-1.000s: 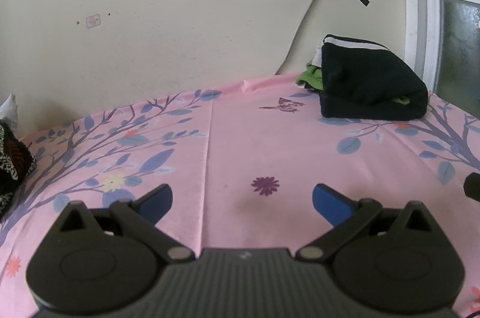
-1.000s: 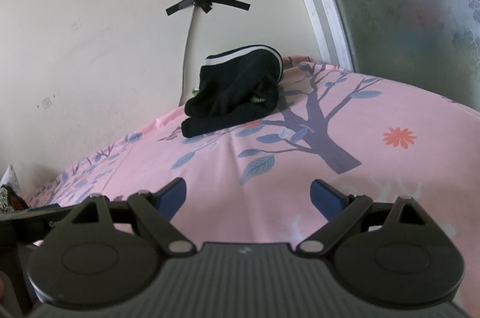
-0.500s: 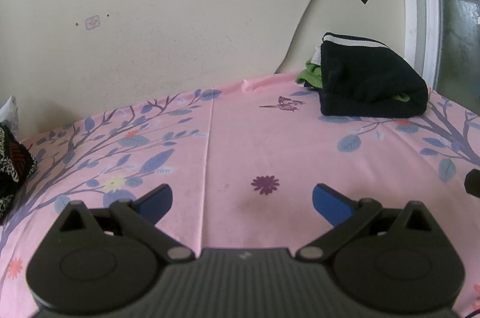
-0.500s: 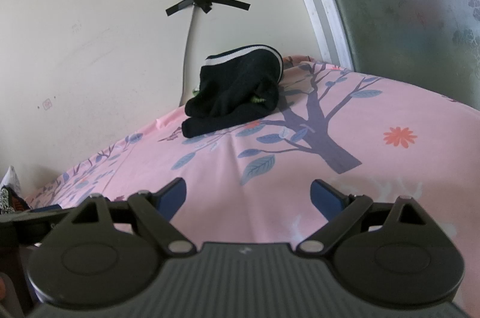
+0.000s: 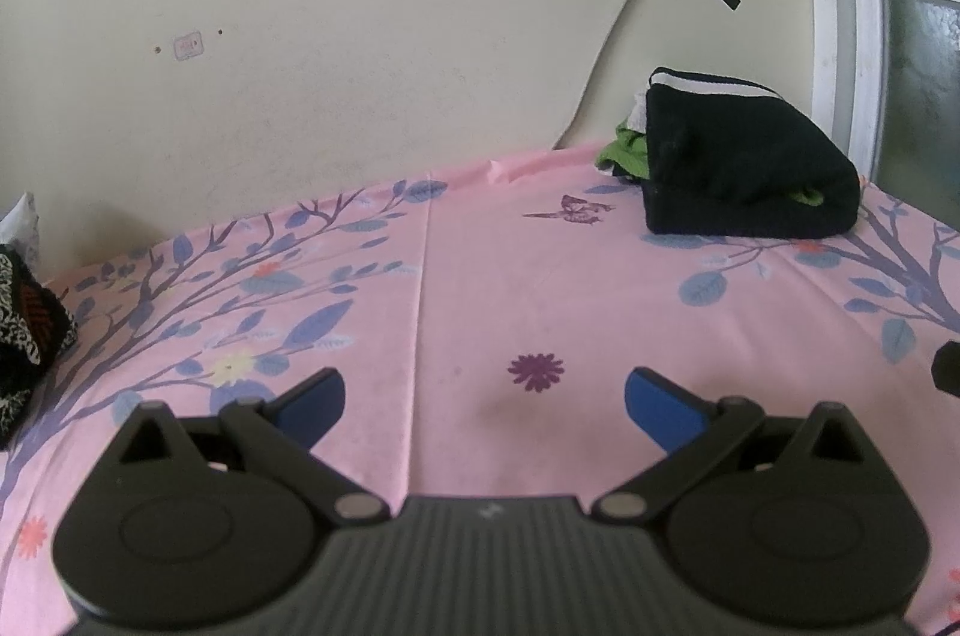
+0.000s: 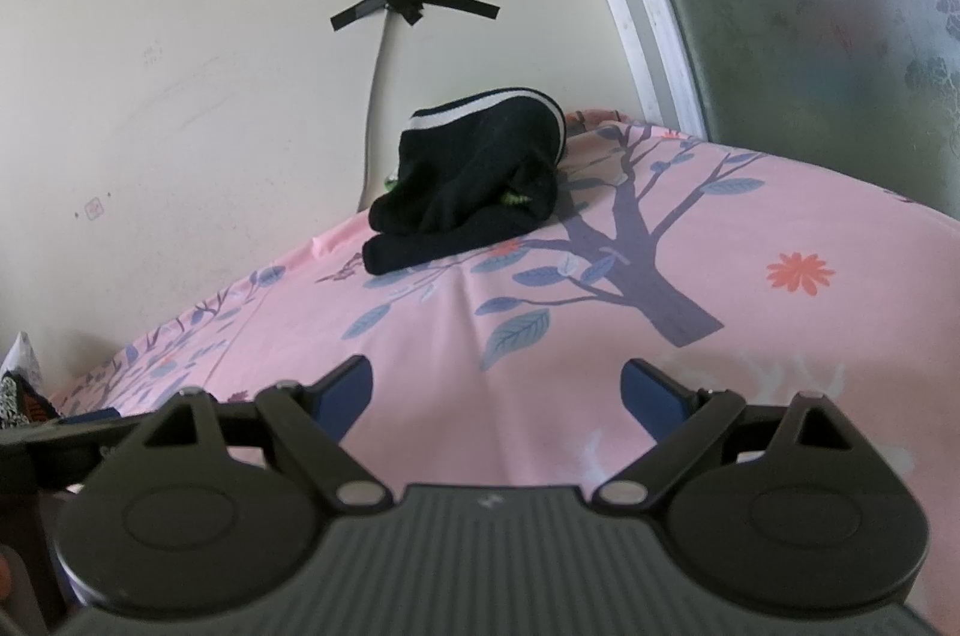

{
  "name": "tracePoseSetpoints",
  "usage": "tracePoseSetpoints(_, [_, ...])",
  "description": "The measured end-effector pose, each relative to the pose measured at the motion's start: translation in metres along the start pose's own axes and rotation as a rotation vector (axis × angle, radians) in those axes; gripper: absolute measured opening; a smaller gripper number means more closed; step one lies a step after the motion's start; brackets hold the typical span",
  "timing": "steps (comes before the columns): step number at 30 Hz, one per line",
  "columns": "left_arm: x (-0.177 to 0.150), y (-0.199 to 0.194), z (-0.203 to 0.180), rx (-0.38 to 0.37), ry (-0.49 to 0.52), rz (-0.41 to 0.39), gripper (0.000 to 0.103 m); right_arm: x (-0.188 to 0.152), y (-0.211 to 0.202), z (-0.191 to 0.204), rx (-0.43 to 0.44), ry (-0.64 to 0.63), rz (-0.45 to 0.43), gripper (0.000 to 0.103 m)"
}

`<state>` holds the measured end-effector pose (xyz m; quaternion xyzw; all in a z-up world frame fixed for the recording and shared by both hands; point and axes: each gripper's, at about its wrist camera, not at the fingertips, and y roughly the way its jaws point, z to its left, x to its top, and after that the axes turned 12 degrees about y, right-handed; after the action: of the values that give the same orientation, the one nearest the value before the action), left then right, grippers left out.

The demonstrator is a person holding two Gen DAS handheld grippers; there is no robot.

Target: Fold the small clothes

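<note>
The patterned black-and-white garment (image 5: 27,330) at the far left edge is probably the next piece, and the risk is pinching the pink sheet (image 5: 480,288) along with it, since that pile lies flat against the cloth. The left tongs (image 5: 485,399) and right tongs (image 6: 495,390) both gape wide with nothing between the fingers, hovering over bare sheet. Far right, by the wall, a folded black bundle (image 5: 744,168) with a white stripe sits on green fabric (image 5: 624,153), tidy but bulky.

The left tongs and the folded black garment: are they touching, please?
Apart. The left wrist view shows bare pink sheet between the open left tongs and the folded black garment.
</note>
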<state>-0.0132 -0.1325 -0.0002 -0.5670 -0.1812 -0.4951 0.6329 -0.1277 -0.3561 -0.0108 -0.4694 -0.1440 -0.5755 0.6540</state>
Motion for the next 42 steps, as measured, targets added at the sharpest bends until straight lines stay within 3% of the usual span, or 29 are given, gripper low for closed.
tracePoseSetpoints(42, [0.0004, -0.0068, -0.0044, 0.033, 0.054, -0.039, 0.103, -0.0014, -0.0027, 0.0006, 0.004, 0.01, -0.011, 0.089])
